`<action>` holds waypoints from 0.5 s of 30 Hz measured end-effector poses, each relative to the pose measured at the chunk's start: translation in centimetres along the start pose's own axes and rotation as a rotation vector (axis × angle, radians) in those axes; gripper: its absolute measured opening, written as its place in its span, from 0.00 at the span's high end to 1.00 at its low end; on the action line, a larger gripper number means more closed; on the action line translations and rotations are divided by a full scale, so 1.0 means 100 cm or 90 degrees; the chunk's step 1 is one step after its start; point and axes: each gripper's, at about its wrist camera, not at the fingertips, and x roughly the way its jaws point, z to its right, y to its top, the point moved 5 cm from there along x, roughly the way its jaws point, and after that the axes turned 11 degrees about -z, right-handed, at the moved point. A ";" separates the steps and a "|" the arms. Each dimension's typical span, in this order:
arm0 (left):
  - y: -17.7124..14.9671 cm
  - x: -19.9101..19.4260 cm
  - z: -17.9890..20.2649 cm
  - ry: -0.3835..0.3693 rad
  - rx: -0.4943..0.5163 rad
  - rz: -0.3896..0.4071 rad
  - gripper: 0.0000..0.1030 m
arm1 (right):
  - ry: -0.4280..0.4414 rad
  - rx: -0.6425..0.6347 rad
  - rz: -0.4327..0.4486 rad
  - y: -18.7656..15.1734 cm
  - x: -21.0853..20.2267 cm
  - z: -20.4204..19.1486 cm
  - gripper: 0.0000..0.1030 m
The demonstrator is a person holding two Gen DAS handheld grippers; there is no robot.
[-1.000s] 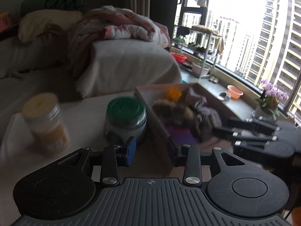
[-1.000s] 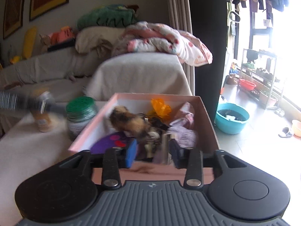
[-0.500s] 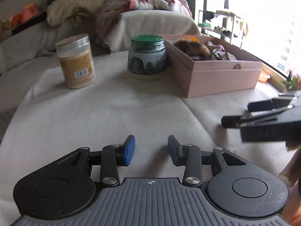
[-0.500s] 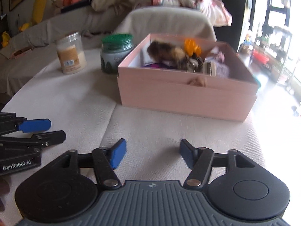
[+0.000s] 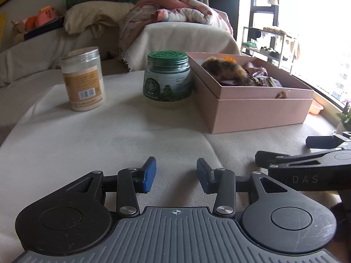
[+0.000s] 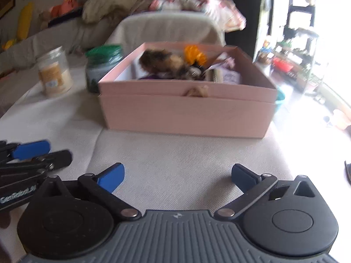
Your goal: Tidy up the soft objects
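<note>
Pink box (image 6: 186, 114) on table cloth (image 5: 109, 135) holds brown furry toy (image 6: 162, 62), orange piece (image 6: 194, 54), purple items (blurred). Green-lidded jar (image 5: 167, 76) touches box; beige jar (image 5: 83, 79) apart. Left gripper (image 5: 176, 174) partly open, empty. Right gripper (image 6: 177, 175) just opened wide, empty.

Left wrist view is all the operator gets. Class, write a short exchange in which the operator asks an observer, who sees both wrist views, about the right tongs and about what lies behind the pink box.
Operator: Are the right tongs holding anything?
Observer: No. Their jaws have just been opening and stand wide, with only tablecloth between them.
Operator: Is anything behind the right-hand end of the pink box?
Observer: Yes, a teal basin shows behind that corner, partly hidden by the box.
</note>
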 end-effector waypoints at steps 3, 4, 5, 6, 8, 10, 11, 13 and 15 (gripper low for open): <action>0.001 0.001 0.000 0.002 -0.004 0.000 0.56 | -0.004 -0.001 -0.001 0.001 0.001 0.000 0.00; 0.001 0.001 0.000 0.005 -0.007 0.000 0.56 | -0.004 -0.001 -0.001 0.001 0.001 0.000 0.00; 0.002 0.002 0.001 0.009 -0.009 0.000 0.56 | -0.004 0.000 -0.001 0.001 0.001 -0.001 0.00; 0.002 0.002 0.002 0.014 -0.010 0.000 0.56 | -0.006 0.002 -0.001 0.002 0.001 -0.001 0.00; 0.002 0.002 0.003 0.022 -0.011 0.000 0.56 | -0.007 0.003 -0.001 0.002 0.001 -0.002 0.00; 0.002 0.002 0.003 0.023 -0.012 0.000 0.56 | -0.007 0.003 -0.001 0.003 0.002 -0.002 0.00; 0.002 0.002 0.003 0.022 -0.012 0.000 0.56 | -0.007 0.003 -0.001 0.003 0.002 -0.002 0.00; 0.002 0.002 0.004 0.023 -0.012 0.000 0.56 | -0.007 0.003 -0.001 0.003 0.002 -0.002 0.00; 0.002 0.002 0.003 0.022 -0.013 0.000 0.56 | -0.007 0.003 -0.001 0.003 0.002 -0.002 0.00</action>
